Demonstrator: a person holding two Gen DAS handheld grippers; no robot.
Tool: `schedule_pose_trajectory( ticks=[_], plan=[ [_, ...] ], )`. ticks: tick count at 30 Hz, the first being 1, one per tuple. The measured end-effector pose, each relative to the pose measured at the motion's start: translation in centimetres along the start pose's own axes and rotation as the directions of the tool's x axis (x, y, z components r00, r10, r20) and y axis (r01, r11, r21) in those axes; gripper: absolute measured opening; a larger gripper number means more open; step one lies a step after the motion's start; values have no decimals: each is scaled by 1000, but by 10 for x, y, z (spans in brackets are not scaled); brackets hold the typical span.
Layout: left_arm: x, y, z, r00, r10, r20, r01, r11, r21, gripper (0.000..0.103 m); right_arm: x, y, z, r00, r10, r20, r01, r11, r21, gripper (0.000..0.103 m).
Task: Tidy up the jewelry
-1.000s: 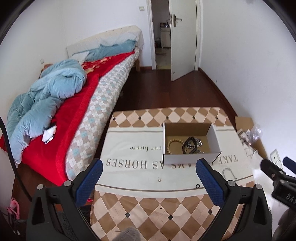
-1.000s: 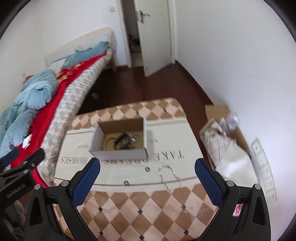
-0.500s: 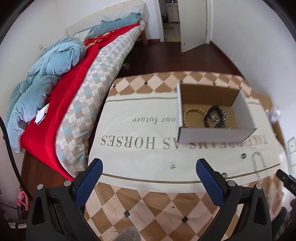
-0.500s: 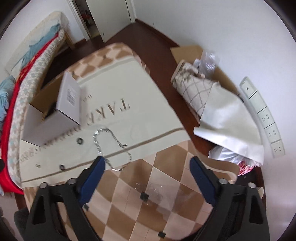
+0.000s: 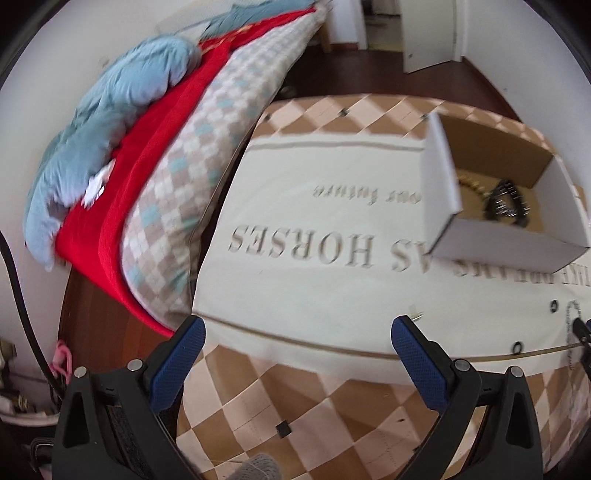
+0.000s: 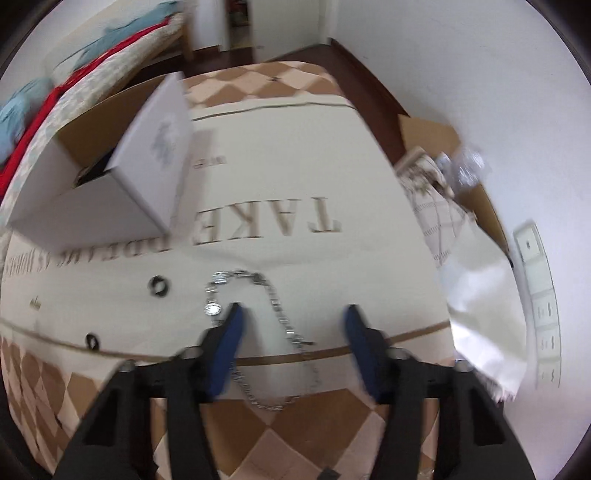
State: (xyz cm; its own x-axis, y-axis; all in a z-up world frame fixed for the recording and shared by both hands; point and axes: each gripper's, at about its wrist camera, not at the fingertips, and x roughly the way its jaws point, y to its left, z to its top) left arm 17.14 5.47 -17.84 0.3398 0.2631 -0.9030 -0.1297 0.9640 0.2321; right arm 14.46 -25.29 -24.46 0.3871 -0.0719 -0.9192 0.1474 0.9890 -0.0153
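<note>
A silver chain [image 6: 275, 310] lies on the cream cloth near the table's front edge. My right gripper [image 6: 293, 312] is low over it, jaws open and straddling the chain's right strand. Two small black rings [image 6: 159, 287] [image 6: 92, 341] lie left of the chain. A white cardboard box [image 6: 122, 192] stands behind them; in the left wrist view the box [image 5: 495, 221] holds a bead bracelet [image 5: 471, 186] and dark jewelry [image 5: 506, 205]. My left gripper [image 5: 295, 339] is open and empty above the table's front left. A tiny earring [image 5: 415, 313] lies by its right finger.
A bed [image 5: 177, 147] with red and blue bedding runs along the table's left side. Cardboard, a patterned roll and white paper [image 6: 480, 295] lie on the floor right of the table, by a wall with sockets [image 6: 541, 310]. An open door [image 5: 428, 33] is behind.
My right gripper has dropped down and forward onto the chain, its jaws now narrower around it. My left gripper has moved lower and leftward, so the box sits further right in its view.
</note>
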Motion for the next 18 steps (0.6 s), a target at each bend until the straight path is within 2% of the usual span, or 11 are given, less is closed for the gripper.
schedule_pose_trajectory(
  ticks=[1, 2, 5, 9, 14, 18],
  plan=[
    [3, 2, -2, 1000, 3, -8, -3, 1000, -1, 103, -1, 3, -2, 1000, -3, 6, 4, 1000, -14, 13],
    [6, 4, -5, 1000, 10, -15, -10, 1000, 7, 103, -2, 4, -3, 1000, -8, 8, 9, 1000, -18, 2],
    [10, 6, -11, 1000, 15, -19, -15, 1000, 21, 103, -3, -9, -6, 999, 51, 12, -51, 997, 50, 2],
    [16, 8, -13, 999, 9, -31, -8, 1000, 21, 103, -11, -35, -8, 982, 187, 17, -187, 961, 203, 1],
    [17, 3, -10, 998, -42, -37, 43, 999, 20, 103, -37, -48, -4, 965, 248, 82, -261, 928, 267, 1],
    [20, -1, -6, 993, -112, -48, 112, 994, 8, 102, -56, -42, 1, 958, 260, 118, -281, 928, 245, 1]
  ],
)
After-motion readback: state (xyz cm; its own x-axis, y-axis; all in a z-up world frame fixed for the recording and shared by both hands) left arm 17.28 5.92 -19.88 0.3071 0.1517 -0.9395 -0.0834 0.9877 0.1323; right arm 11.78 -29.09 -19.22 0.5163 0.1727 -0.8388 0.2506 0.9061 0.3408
